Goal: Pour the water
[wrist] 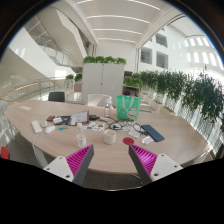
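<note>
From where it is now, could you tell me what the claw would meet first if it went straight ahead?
Probably the white cup on the cluttered table: it stands just ahead of the open claw, in line with the gap between the fingers. Depth is unclear, and the claw seems raised, so it might pass over.

From where I sit, my gripper (110, 163) hangs above the near edge of the round table (30, 128) with its magenta pads (80, 160) spread apart and nothing between them. Just ahead, the tabletop is bare wood — room to come down. Farther on, a cluttered band of small items (95, 122) spans the middle, and a green container (126, 106) stands behind it. Chairs (57, 97) and planters (185, 95) ring the far side
</note>
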`<state>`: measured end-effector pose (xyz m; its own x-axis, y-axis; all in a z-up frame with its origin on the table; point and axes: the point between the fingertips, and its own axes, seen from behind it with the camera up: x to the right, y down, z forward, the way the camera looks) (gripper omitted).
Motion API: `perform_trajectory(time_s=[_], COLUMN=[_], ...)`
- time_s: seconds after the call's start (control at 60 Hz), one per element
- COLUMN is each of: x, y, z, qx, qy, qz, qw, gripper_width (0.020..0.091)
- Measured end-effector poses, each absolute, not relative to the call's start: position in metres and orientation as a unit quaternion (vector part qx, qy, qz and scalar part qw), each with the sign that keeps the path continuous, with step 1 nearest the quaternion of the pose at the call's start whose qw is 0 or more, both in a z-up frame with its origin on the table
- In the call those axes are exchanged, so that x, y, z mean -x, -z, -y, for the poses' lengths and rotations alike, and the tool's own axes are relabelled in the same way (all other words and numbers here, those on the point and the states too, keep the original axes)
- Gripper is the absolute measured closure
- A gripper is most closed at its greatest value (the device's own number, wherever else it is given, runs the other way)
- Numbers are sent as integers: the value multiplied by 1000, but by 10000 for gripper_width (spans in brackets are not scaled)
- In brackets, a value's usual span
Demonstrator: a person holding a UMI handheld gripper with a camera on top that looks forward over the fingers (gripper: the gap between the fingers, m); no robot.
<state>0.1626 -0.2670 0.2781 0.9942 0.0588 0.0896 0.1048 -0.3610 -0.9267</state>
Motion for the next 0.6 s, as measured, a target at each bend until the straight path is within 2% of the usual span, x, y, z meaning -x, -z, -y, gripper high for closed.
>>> perform_trajectory(time_s=[0.133, 0.15, 0.167, 0.383, 0.6], x=[-159, -180, -159, -145, -93], y=[-266, -276, -264, -234, -175], z=[280, 274, 279, 265, 205], qx=[823, 824, 824, 824, 813], qy=[36, 36, 36, 30, -30], qz=[22, 22, 20, 17, 43], qw=[566, 565, 565, 566, 579], gripper_width=[279, 280, 280, 279, 277])
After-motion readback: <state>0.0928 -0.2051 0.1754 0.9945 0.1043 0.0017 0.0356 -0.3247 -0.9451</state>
